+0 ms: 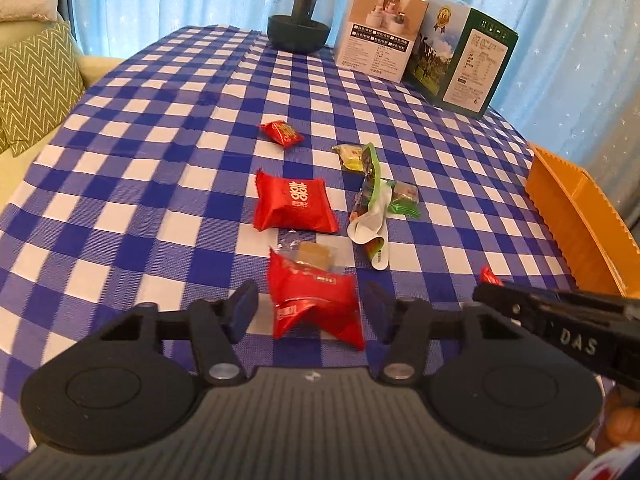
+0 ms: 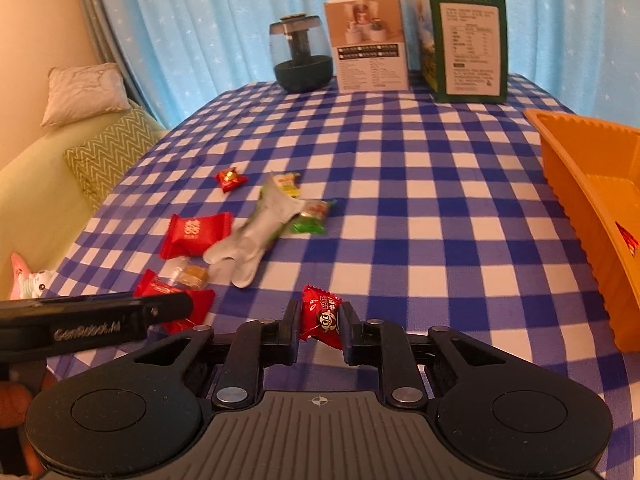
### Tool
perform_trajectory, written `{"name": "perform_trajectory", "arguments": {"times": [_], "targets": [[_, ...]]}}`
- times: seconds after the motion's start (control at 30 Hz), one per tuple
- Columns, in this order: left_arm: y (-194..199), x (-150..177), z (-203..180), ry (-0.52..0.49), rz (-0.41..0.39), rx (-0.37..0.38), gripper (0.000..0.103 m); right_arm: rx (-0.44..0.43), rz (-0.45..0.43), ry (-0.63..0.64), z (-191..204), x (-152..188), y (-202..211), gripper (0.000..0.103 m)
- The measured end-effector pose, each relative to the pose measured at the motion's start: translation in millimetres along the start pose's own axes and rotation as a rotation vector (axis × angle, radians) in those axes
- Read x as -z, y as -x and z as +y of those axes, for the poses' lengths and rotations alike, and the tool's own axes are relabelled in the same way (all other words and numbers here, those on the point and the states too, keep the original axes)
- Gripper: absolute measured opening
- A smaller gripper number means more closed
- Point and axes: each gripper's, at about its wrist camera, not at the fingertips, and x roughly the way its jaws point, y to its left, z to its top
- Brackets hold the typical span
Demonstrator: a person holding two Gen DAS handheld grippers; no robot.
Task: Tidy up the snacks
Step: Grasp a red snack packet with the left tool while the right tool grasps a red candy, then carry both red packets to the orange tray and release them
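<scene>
My left gripper (image 1: 310, 304) is open, its fingers on either side of a crumpled red snack packet (image 1: 316, 300) on the checked cloth. My right gripper (image 2: 322, 316) is shut on a small red panda candy (image 2: 322, 314), held just above the table; it shows at the right edge of the left wrist view (image 1: 490, 276). Loose snacks lie ahead: a red pillow packet (image 1: 294, 206), a small red candy (image 1: 282, 132), a clear-wrapped brown sweet (image 1: 316, 254), a yellow-green candy (image 1: 352, 156), a green candy (image 1: 404, 198) and a long green-white wrapper (image 1: 370, 204). An orange tray (image 2: 580, 168) stands at right.
At the table's far edge stand a dark glass jar (image 1: 300, 12), a white box (image 1: 380, 24) and a green box (image 1: 464, 60). A sofa with a zigzag cushion (image 1: 36, 84) lies left of the table. The tray holds a red packet (image 2: 628, 240).
</scene>
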Motion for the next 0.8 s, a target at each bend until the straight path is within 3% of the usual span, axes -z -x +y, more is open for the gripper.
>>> {"name": "perform_trajectory", "arguments": {"times": [0.4,0.8], "targets": [[25.2,6.6,-27.0,-0.059,-0.015,-0.036,0.020,-0.001,-0.028,-0.017,-8.6,8.0,27.6,0.020],[60.2,15.5,-68.0,-0.125,-0.041,-0.003,0.017,0.031,-0.096,-0.064,-33.0,18.6,85.3,0.020]]}}
